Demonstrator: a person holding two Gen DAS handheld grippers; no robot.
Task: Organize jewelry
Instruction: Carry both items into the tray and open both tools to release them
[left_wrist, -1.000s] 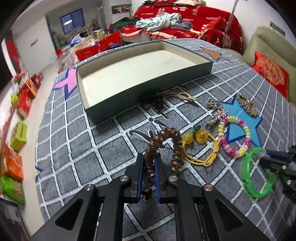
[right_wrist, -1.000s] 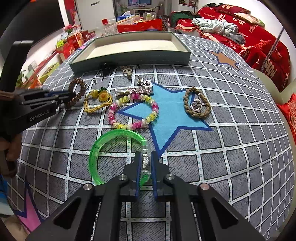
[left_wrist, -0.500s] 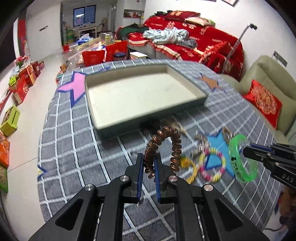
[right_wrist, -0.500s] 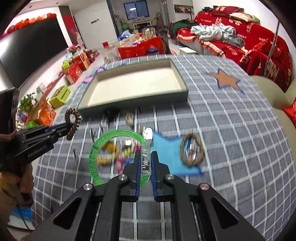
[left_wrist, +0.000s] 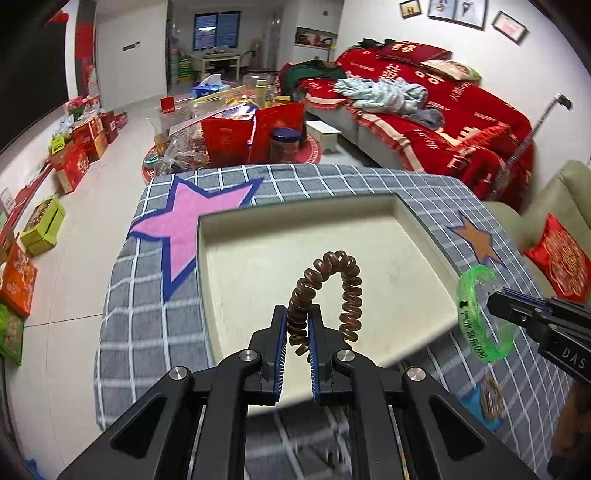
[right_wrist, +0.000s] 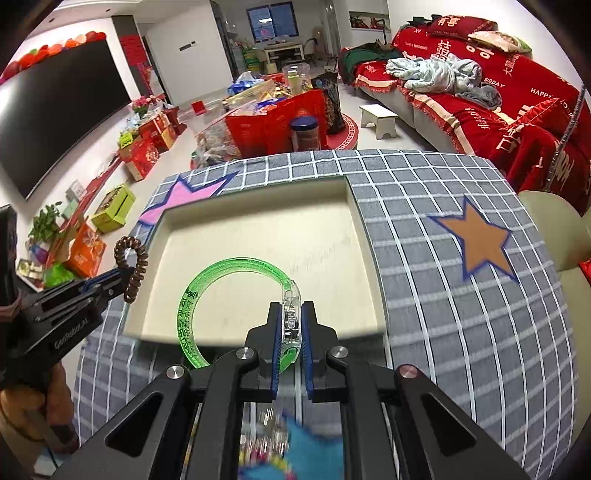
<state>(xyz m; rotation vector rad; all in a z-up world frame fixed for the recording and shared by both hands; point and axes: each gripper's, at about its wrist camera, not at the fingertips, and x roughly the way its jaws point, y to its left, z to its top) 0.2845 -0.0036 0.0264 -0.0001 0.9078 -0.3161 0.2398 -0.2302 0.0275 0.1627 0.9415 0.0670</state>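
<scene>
My left gripper (left_wrist: 297, 325) is shut on a brown spiral hair tie (left_wrist: 334, 286), which hangs in the air above the near part of the cream-lined tray (left_wrist: 295, 236). My right gripper (right_wrist: 292, 321) is shut on the clear clasp of a green translucent bangle (right_wrist: 207, 284), held over the tray's (right_wrist: 258, 229) near edge. In the left wrist view the bangle (left_wrist: 480, 314) and the right gripper (left_wrist: 493, 303) sit at the tray's right side. In the right wrist view the hair tie (right_wrist: 133, 264) and the left gripper (right_wrist: 120, 275) are at the tray's left edge.
The tray lies on a grey checked cloth (left_wrist: 155, 317) with a pink star (left_wrist: 181, 225) and an orange star (right_wrist: 480, 240). More jewelry, blurred, lies below my right gripper on a blue star (right_wrist: 306, 454). Boxes, bags and a red sofa (left_wrist: 424, 114) stand beyond the table.
Both grippers have lifted their pieces off the cloth and carried them forward to above the tray. The other jewelry has dropped out of view beneath them.
</scene>
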